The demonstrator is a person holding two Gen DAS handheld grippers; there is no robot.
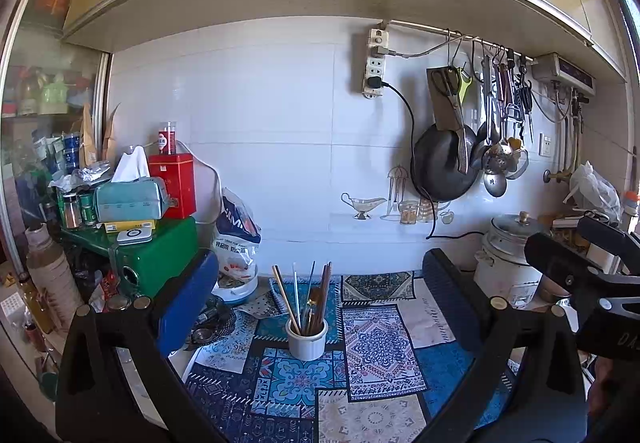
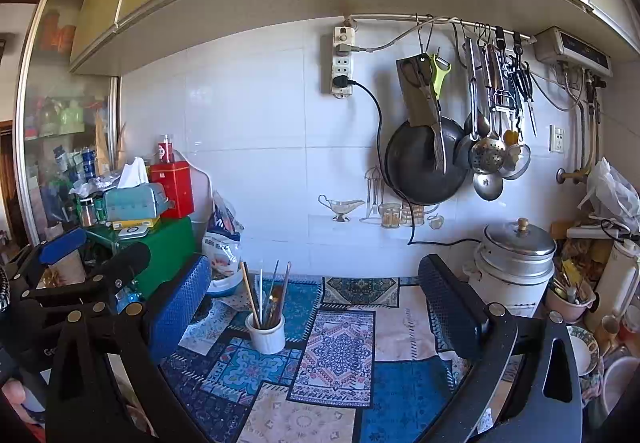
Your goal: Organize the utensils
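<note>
1. Landmark is the white holder (image 1: 306,339) on the patterned mat (image 1: 376,359), desk centre, with chopsticks (image 1: 311,297) standing upright in it.
2. Our left gripper (image 1: 320,307) hangs in front of the holder, jaws wide apart, gripping nothing.
3. Right gripper (image 2: 316,307) sits in front and to the right of the holder, jaws apart too, empty.
4. Rice cooker (image 2: 514,263) is well right of the holder.

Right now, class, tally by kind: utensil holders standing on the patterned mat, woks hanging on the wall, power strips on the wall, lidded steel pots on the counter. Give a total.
White utensil holder: 1
Black wok: 1
Power strip: 1
Lidded steel pot: 1
Total: 4
</note>
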